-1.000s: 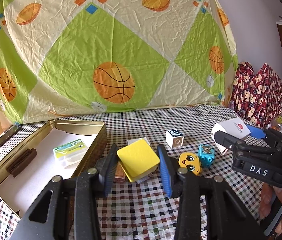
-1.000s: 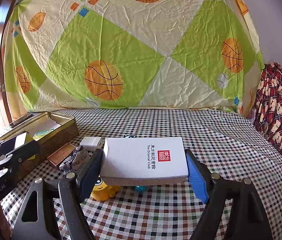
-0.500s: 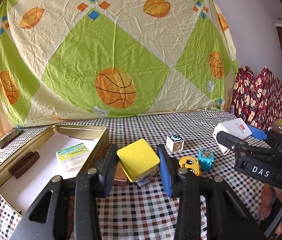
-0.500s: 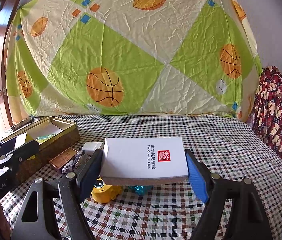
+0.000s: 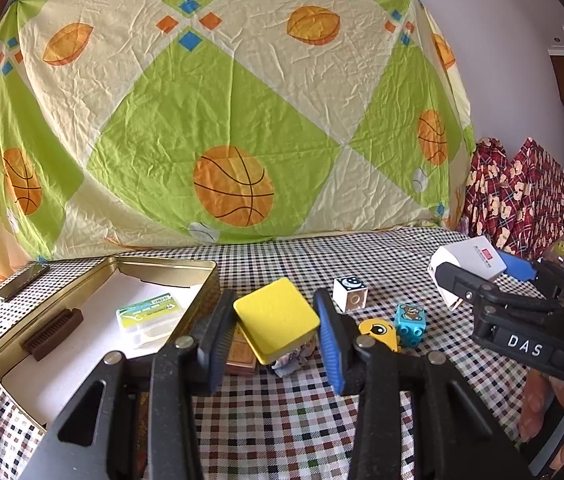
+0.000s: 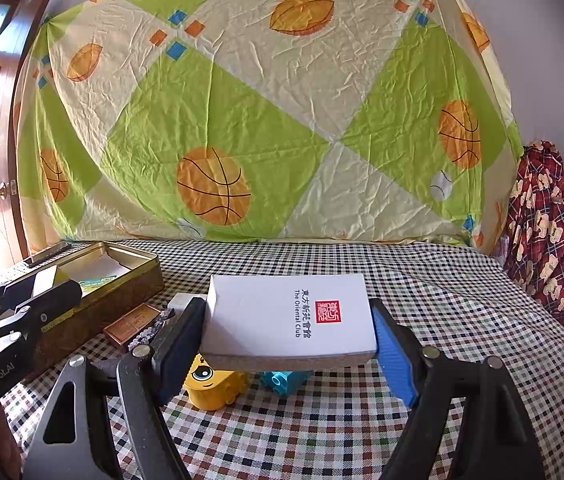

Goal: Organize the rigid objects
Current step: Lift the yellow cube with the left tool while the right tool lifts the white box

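Observation:
My left gripper [image 5: 274,332] is shut on a yellow square box [image 5: 276,320], held above the checked tablecloth just right of the open gold tin [image 5: 94,276]. My right gripper [image 6: 287,344] is shut on a white flat box with a red seal [image 6: 287,316], lifted over the table; in the left wrist view this gripper [image 5: 477,276] and the white box [image 5: 469,258] show at the right. Under the white box lie a yellow face toy [image 6: 212,388] and a blue brick [image 6: 283,380]. A white cube [image 5: 349,293] stands behind them.
The tin holds a clear case with a green label [image 5: 150,318] and a brown comb-like piece [image 5: 53,333]. A brown card box [image 6: 134,322] and a patterned packet [image 6: 152,328] lie beside the tin. A dark phone [image 5: 22,280] rests at the far left. A basketball-print sheet hangs behind.
Both views have tilted slightly upward, so the table sits lower in frame. Both grippers keep their boxes; nothing was let go.

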